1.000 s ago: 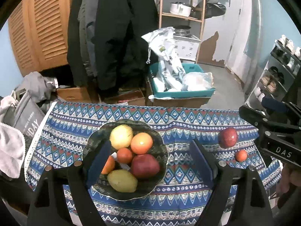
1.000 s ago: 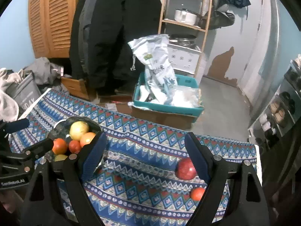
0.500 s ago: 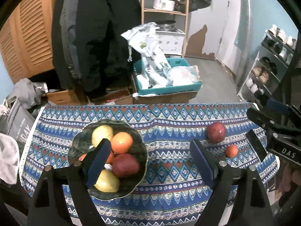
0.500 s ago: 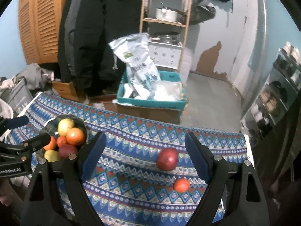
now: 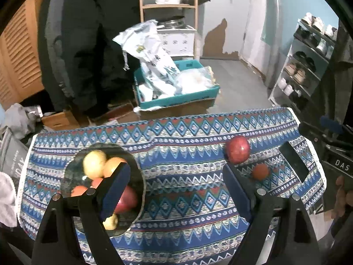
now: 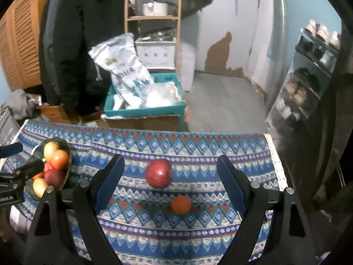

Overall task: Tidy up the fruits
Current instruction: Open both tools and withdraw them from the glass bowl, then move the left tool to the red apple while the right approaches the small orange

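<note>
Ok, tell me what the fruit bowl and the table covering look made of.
Fruit bowl: probably dark glazed ceramic or glass; its inner wall shows a glossy reflection, though the material can't be settled. Table covering: woven fabric, matte, with a geometric blue-and-red pattern and a white stitched edge draping over the side.

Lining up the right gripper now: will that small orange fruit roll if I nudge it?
Probably. The small orange fruit looks round and sits loose on the flat tablecloth, so a nudge could roll it. Its skin looks smooth, perhaps slippery. The open right gripper could likely straddle it.
</note>
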`<state>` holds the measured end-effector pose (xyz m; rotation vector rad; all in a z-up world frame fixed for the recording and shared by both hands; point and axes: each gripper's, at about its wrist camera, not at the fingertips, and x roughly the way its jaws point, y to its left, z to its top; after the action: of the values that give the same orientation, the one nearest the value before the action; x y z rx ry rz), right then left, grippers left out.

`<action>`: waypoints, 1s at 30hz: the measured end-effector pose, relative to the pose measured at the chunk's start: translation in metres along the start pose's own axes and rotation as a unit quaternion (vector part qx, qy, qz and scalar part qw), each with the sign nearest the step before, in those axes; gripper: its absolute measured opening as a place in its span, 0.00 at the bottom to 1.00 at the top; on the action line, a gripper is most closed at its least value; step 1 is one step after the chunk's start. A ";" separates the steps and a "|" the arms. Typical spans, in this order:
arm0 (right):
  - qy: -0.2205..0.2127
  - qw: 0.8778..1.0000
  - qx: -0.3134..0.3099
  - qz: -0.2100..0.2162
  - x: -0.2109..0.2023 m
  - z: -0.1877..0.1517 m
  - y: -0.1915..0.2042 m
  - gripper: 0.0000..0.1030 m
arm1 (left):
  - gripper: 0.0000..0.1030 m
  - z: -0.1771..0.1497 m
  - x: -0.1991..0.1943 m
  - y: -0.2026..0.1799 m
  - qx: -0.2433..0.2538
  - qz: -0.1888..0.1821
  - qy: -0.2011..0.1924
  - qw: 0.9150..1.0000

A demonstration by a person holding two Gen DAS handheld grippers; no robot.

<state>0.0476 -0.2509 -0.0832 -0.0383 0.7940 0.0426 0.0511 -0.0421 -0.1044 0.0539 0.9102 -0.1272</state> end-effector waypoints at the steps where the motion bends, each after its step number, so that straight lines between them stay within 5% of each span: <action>1: 0.003 1.000 0.002 -0.002 0.002 -0.003 -0.004 0.82 | 0.84 0.000 0.003 -0.002 0.001 -0.001 0.003 1.000; 13: 0.075 0.997 0.032 -0.012 0.061 -0.040 -0.039 0.82 | 0.84 -0.006 0.053 -0.024 0.009 -0.003 0.041 0.999; 30: 0.175 0.984 0.005 0.002 0.145 -0.091 -0.031 0.82 | 0.84 -0.027 0.121 -0.022 -0.010 0.000 0.091 0.996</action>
<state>0.0863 -0.2827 -0.2495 -0.0354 1.1468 0.0355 0.1001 -0.0720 -0.2164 0.0479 1.0928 -0.1147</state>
